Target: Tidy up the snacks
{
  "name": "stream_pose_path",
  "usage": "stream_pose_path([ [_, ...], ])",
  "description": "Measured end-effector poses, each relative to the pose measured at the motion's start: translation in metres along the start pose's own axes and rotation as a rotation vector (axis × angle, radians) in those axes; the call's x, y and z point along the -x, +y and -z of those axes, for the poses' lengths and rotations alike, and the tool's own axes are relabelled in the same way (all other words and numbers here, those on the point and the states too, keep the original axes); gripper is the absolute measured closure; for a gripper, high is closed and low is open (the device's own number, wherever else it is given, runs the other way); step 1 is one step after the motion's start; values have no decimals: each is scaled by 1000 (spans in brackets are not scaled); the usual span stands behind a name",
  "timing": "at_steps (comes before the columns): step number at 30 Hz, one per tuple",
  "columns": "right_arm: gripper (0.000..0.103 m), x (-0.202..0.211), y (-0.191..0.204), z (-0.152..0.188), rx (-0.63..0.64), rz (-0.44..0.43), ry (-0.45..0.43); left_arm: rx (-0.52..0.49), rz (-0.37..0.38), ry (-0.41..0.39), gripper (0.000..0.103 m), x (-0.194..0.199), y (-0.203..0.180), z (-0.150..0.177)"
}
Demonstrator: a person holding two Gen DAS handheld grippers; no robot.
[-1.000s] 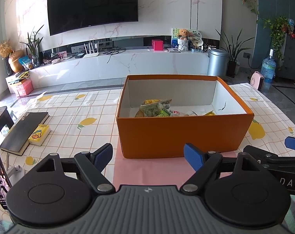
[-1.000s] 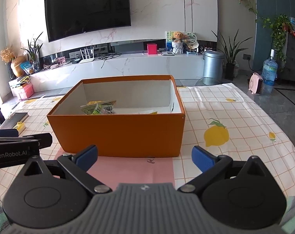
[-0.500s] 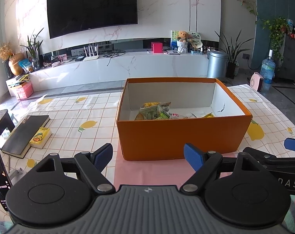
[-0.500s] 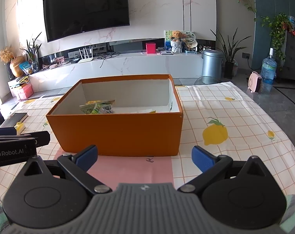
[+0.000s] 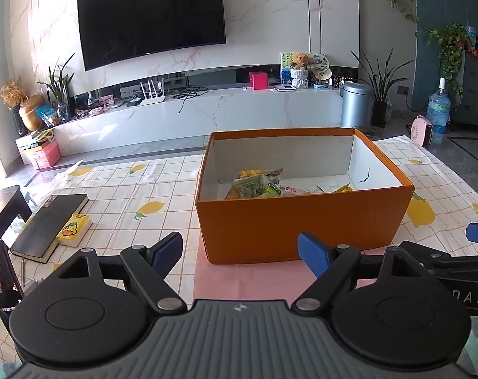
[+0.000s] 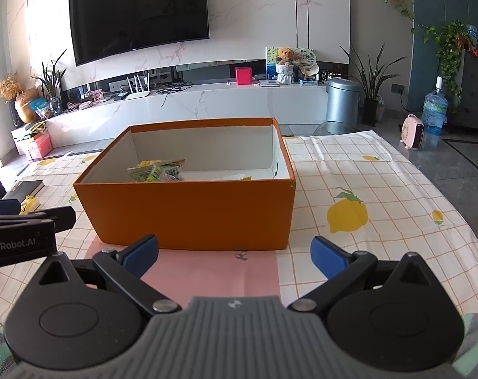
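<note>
Left gripper (image 5: 240,254), right gripper (image 6: 234,252): spread wide, empty, at 6 o'clock of orange box (image 6: 191,214); snack packets (image 5: 258,184) inside.

The orange box (image 5: 302,224) is standing open-topped; its near wall is blocking a level approach, while pink paper (image 6: 213,271) before it is lying bare

Matt cardboard box (image 5: 302,224), glossy crinkled snack wrappers (image 5: 258,184)
</note>
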State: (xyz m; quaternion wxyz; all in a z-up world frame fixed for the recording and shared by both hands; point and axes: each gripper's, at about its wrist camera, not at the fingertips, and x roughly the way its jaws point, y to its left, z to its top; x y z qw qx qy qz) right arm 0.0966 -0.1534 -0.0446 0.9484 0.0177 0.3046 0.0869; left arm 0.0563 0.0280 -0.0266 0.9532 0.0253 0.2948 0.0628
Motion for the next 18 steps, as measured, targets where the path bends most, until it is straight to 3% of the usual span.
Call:
stream_pose_path([
  [18, 4, -1, 1, 3, 3, 0, 11, -6, -6, -5, 6, 2, 1, 0],
])
